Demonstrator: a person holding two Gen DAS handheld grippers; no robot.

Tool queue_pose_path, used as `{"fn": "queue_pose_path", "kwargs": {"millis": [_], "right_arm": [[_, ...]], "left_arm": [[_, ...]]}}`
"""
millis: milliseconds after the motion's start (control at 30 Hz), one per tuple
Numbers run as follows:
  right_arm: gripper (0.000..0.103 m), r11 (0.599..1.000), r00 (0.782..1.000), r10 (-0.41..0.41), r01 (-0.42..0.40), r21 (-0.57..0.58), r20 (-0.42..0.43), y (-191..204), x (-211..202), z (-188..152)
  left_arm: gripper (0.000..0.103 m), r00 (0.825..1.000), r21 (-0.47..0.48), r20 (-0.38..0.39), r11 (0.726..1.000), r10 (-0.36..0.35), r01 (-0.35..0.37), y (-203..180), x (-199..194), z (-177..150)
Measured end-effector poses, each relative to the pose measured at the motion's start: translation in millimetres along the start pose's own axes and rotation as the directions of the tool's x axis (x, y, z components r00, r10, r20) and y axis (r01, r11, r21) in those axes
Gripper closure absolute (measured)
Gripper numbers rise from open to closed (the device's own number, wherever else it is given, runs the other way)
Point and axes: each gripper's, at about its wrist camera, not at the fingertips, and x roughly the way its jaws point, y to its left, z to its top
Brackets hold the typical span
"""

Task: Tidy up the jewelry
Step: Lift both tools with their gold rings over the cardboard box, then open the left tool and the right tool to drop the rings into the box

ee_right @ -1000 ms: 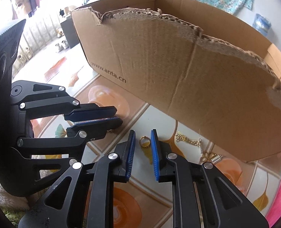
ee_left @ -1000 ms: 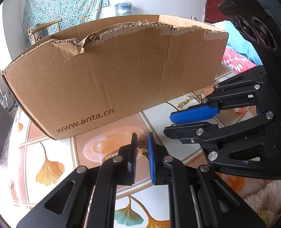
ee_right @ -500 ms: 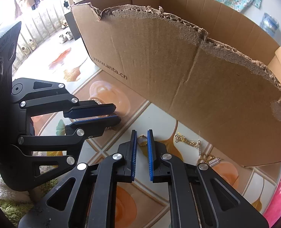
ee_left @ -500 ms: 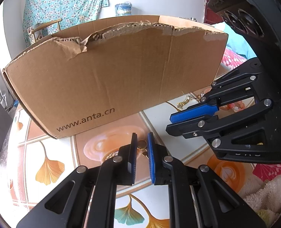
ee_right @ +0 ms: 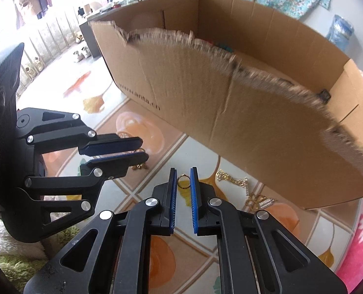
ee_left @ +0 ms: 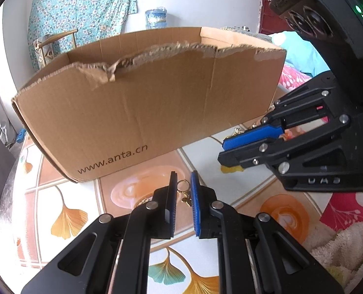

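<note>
My left gripper (ee_left: 183,180) is shut on a gold earring (ee_left: 184,191) with a hoop and a small dangling charm, held above the patterned tabletop. It also shows in the right wrist view (ee_right: 138,153). My right gripper (ee_right: 183,177) is shut on a gold ring (ee_right: 183,182), lifted above the table; in the left wrist view (ee_left: 230,152) its jaws stand close together. The torn cardboard box (ee_left: 144,105) marked www.anta.cn stands just ahead of both grippers; its inside is partly visible in the right wrist view (ee_right: 230,93).
A gold chain (ee_right: 232,180) and a gold clover piece with a rhinestone bar (ee_right: 257,199) lie on the table by the box's front wall. A fluffy rug (ee_left: 340,240) borders the table at the right. A chair (ee_left: 54,44) stands behind.
My right gripper rose with the ring pinched, so the box's interior came into view. My left gripper also lifted slightly with the earring. One second ago the right jaws were wider around the ring.
</note>
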Motion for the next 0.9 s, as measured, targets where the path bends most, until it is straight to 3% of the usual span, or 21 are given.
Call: {"fn": "queue_pose_path", "kwargs": {"millis": [267,433,533,633,767,900], "right_arm": [[0.094,0.999,0.994,0.049,-0.051,0.014,0.095,1,-48,7],[0.094,0.993,0.966,0.11,-0.119,0.023,0.236,-13,-101,28],[0.095,0.989,0.941,0.136,-0.148,0.017,0.311,-32,-117,48],[0.094,0.991,0.945,0.118,-0.132,0.026,0.306,-55,-106,73],[0.094,0.984,0.968,0.152,-0.167,0.059,0.198,-88,-70,106],[0.094,0.971,0.973,0.218,-0.224,0.088,0.068,-103,-37,118]], "left_arm": [[0.092,0.997,0.03,0.07,0.999,-0.022,0.02,-8,-39,16],[0.092,0.973,0.062,0.212,0.995,-0.09,0.079,-7,-88,51],[0.092,0.961,0.056,0.257,0.994,-0.104,0.093,7,-94,78],[0.092,0.972,0.027,0.224,0.997,-0.076,0.071,24,-75,104],[0.092,0.991,-0.014,0.111,0.997,-0.072,0.074,52,-40,131],[0.092,0.988,-0.113,-0.042,0.983,-0.149,0.143,75,-3,139]]}}
